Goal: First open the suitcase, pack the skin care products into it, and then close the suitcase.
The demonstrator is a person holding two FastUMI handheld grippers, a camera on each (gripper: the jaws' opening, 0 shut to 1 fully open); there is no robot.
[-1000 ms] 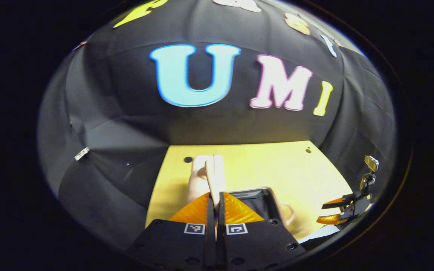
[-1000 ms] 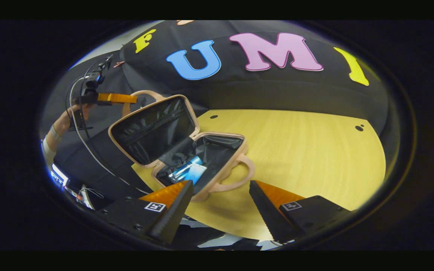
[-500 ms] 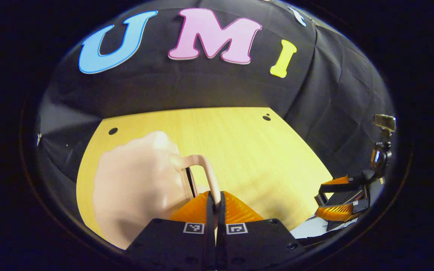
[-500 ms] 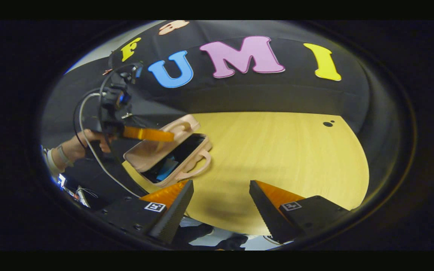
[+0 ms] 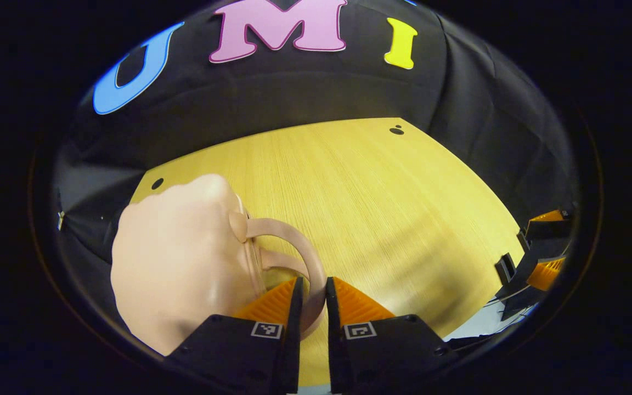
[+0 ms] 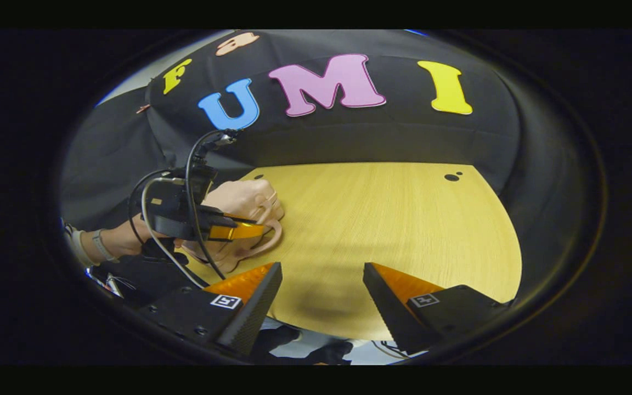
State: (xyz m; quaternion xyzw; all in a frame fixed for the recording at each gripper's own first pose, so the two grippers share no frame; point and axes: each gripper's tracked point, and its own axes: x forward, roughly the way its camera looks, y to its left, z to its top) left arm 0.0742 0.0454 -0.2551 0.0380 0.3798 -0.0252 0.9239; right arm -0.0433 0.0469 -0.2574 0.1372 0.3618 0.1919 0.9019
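pink suitcase [image 5: 184,258] lying closed at the table's [image 5: 382,208] left edge, near the booth wall. left gripper [image 5: 310,291] narrowly parted around the handle [image 5: 299,247], possibly pressing it. right gripper [image 6: 321,285] spread wide, holding nothing, over the near edge. broad bare wood stretching right and back.

Overhead light is hitting the table [image 5: 382,192] pretty evenly, so the wood is glowing bright yellow while the cloth wall [image 6: 349,137] behind is staying dim. A soft sheen is sitting on the suitcase [image 5: 179,263] shell. A blurry shadow is pooling at the table's near edge in the right gripper view. Fisheye is bending the table's edges hard, and everything close up is going soft.
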